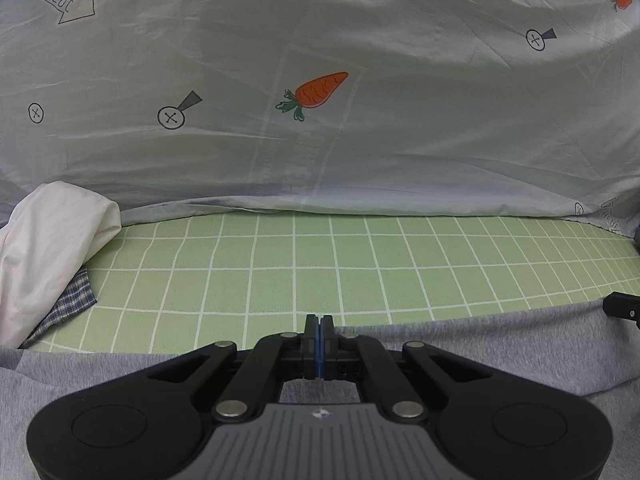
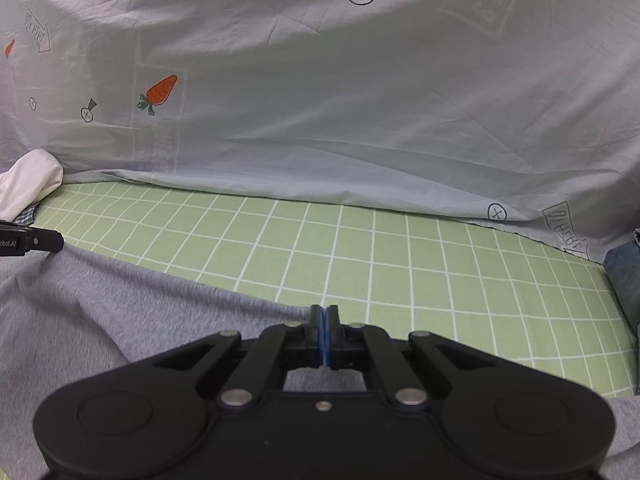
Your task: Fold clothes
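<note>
— Both tools closed?
— Yes: left tool (image 1: 319, 322) and right tool (image 2: 324, 312) each pinch the far edge of the soft grey knit garment (image 1: 460, 352), which lies at the near edge of the green white-gridded bed sheet (image 1: 320, 264).
— Beyond?
— Pale carrot-printed cloth (image 1: 320, 80).

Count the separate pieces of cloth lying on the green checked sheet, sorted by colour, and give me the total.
Grey garment: 1
White cloth: 1
Blue plaid cloth: 1
Dark blue cloth: 1
Total: 4
</note>
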Tool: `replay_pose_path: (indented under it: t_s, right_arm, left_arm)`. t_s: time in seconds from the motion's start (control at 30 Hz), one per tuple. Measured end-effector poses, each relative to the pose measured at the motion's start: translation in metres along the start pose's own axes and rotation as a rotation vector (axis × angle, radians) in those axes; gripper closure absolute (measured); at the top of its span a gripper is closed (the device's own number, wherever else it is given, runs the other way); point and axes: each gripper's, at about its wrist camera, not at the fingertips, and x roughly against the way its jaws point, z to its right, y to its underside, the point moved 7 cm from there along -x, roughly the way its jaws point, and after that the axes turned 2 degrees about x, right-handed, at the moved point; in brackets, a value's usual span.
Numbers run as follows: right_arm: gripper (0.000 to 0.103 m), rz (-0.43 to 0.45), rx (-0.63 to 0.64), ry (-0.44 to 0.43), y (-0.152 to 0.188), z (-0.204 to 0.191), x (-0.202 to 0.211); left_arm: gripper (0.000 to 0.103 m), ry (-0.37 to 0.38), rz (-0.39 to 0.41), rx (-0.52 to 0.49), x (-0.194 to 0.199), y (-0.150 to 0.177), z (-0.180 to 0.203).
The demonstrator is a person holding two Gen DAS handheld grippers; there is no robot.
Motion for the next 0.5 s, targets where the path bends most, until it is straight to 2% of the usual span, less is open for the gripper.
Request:
replay_pose_path:
  t_s: [0.1,0.13,0.17,0.2,0.23,0.27,0.37,0.5]
  right_arm:
    - [0.101,-0.052,-0.017,0.024,-0.001,0.002,-0.022]
    - [0.094,-0.058,-0.02,0.042,-0.001,0.002,-0.024]
    - [0.087,-0.052,-0.028,0.055,0.0,0.004,-0.021]
    - [0.07,-0.036,-0.04,0.064,0.002,0.006,-0.014]
    - [0.052,-0.019,-0.052,0.073,0.004,0.008,-0.006]
    - [0.049,-0.021,-0.072,0.083,0.01,0.012,0.001]
    - [0.05,-0.068,-0.169,0.119,0.04,0.03,0.028]
    - [0.048,-0.134,-0.42,0.17,0.097,0.068,0.079]
  left_arm:
    - [0.101,-0.041,-0.022,0.063,-0.011,-0.002,-0.005]
    - [0.099,-0.045,-0.028,0.069,-0.01,-0.002,-0.006]
    - [0.088,-0.041,-0.03,0.073,-0.007,0.0,-0.005]
    - [0.071,-0.034,-0.034,0.08,-0.003,0.003,-0.005]
    - [0.063,-0.022,-0.041,0.091,0.003,0.008,-0.004]
    - [0.055,-0.01,-0.048,0.101,0.008,0.014,-0.003]
    - [0.055,0.013,-0.087,0.114,0.024,0.033,-0.001]
    - [0.054,0.025,-0.156,0.118,0.055,0.069,0.005]
